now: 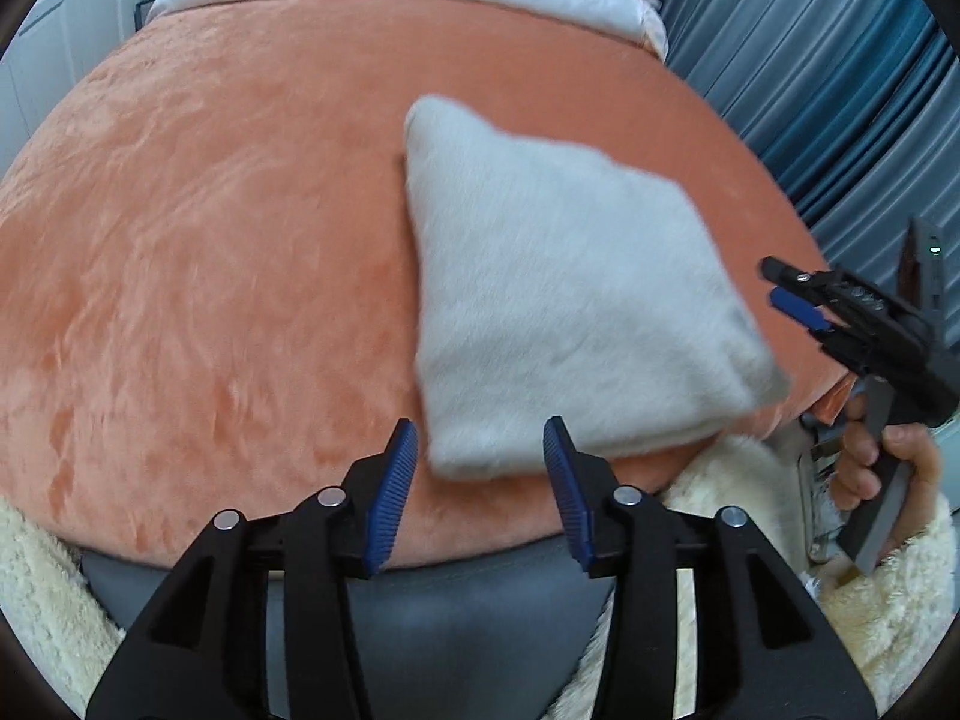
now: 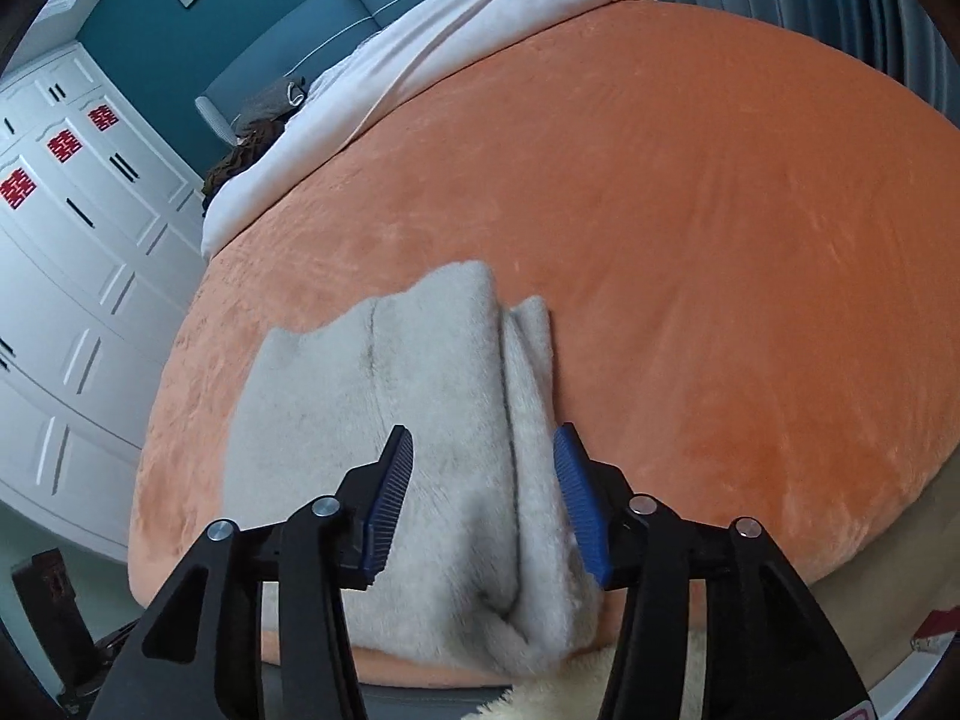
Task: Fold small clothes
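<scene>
A fluffy light-grey garment (image 1: pixel 570 294) lies folded into a thick rectangle on the orange bed cover (image 1: pixel 210 240), near its front edge. My left gripper (image 1: pixel 483 450) is open and empty, just in front of the garment's near left corner. My right gripper (image 2: pixel 483 456) is open, hovering over the folded garment (image 2: pixel 420 420) with its layered edge between the fingers. In the left wrist view the right gripper (image 1: pixel 780 285) shows at the right, beside the garment, held by a hand.
A white duvet (image 2: pixel 420 60) is bunched at the far end of the bed. White wardrobe doors (image 2: pixel 72 276) stand to the left, blue curtains (image 1: pixel 828 90) to the right. The person's cream fleece sleeves (image 1: pixel 888 600) sit at the near edge.
</scene>
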`<state>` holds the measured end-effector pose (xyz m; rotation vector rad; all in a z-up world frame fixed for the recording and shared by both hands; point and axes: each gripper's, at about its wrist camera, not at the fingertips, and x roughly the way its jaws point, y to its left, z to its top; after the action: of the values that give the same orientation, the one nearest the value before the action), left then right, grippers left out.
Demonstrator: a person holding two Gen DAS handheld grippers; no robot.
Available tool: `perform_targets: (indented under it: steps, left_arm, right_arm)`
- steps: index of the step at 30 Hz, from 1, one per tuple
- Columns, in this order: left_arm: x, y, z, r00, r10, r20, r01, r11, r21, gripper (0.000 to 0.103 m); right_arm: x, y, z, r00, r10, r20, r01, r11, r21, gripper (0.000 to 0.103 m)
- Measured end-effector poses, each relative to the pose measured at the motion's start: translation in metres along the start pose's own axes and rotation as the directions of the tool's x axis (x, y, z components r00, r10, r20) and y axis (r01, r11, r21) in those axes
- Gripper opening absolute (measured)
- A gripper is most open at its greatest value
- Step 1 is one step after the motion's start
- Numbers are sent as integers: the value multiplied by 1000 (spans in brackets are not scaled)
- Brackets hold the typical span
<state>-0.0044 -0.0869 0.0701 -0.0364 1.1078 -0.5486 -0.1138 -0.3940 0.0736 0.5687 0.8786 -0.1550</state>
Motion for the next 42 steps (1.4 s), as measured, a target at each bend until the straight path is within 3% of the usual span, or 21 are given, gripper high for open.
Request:
perform_targets:
  steps: [5, 7, 8, 10, 12, 13, 14, 16, 19, 21, 23, 25, 27, 30, 32, 33, 34, 35, 39, 40, 42]
  left_arm:
    - [22, -23, 34, 1000, -16, 2, 16, 1000, 3, 43]
    - [36, -29, 40, 1000, -12, -19, 12, 1000, 1, 43]
    - [40, -32, 40, 1000, 11, -22, -10, 1000, 7, 43]
    - [46, -38, 40, 999, 47, -26, -46, 998, 41, 43]
    - [51, -41, 38, 998, 59, -35, -56, 996, 68, 43]
    - [54, -43, 36, 997, 65, -33, -62, 995, 83, 43]
    - [58, -43, 34, 997, 73, -33, -69, 993, 94, 43]
    - [66, -45, 33, 996, 84, -37, -79, 990, 115, 43]
    - [67, -47, 32, 993, 114, -29, -109, 983, 145, 44]
    - [56, -41, 33, 997, 76, -13, -74, 990, 118, 44]
    - [41, -33, 32, 999, 38, 8, -39, 996, 80, 46]
    - [30, -20, 28, 999, 40, 17, -41, 998, 44, 53]
    - [21, -6, 22, 999, 50, 17, -50, 999, 16, 54]
    - [15, 15, 12, 997, 71, 1, -71, 997, -29, 54]
    - [12, 26, 4, 996, 87, -11, -88, 995, -48, 54]
    - [11, 30, 2, 995, 95, -16, -96, 994, -53, 54]
    - [9, 31, -1, 995, 100, -19, -101, 993, -55, 54]
    - [7, 32, -3, 994, 104, -22, -105, 993, -52, 54]
    - [4, 28, -9, 992, 126, -18, -126, 992, -16, 57]
    - [7, 25, -11, 992, 125, -24, -125, 992, -11, 58]
    - [11, 19, -13, 993, 113, -36, -113, 994, -3, 58]
  right_arm:
    - [71, 19, 24, 991, -38, -130, 30, 997, -67, 53]
    - [92, 24, 27, 983, -34, -178, 20, 997, -75, 21]
    - [90, 28, 29, 985, -22, -170, 8, 996, -85, 10]
    - [57, 39, 38, 997, 50, -56, -56, 993, -102, 9]
    - [34, 34, 43, 997, 68, 23, -66, 993, -96, 9]
    - [36, 26, 43, 998, 53, 30, -50, 995, -86, 9]
    - [53, 14, 39, 1000, 7, -23, -8, 997, -72, 8]
    - [99, -7, 21, 982, -84, -169, 72, 994, -77, 8]
    - [85, -5, 21, 992, -52, -116, 47, 998, -44, 10]
    - [62, 3, 27, 996, -56, -73, 55, 998, -14, 13]
    - [33, 21, 27, 996, -89, -3, 88, 994, -69, 16]
    - [4, 47, 19, 999, -34, 31, 38, 992, -123, 17]
    - [-11, 71, 8, 999, 46, 12, -44, 986, -163, 17]
    - [0, 110, -24, 994, 84, -70, -99, 964, -246, 17]
    - [37, 122, -54, 981, 48, -187, -101, 954, -282, 17]
    - [67, 122, -74, 963, -12, -271, -72, 952, -298, 17]
    - [85, 121, -85, 955, -38, -295, -56, 951, -304, 15]
    - [86, 118, -91, 965, -14, -262, -64, 955, -290, 14]
    - [48, 125, -68, 974, 28, -226, -77, 974, -212, 15]
    - [40, 129, -65, 980, 21, -199, -68, 971, -231, 15]
    - [40, 132, -68, 982, -77, -170, 21, 952, -306, 15]
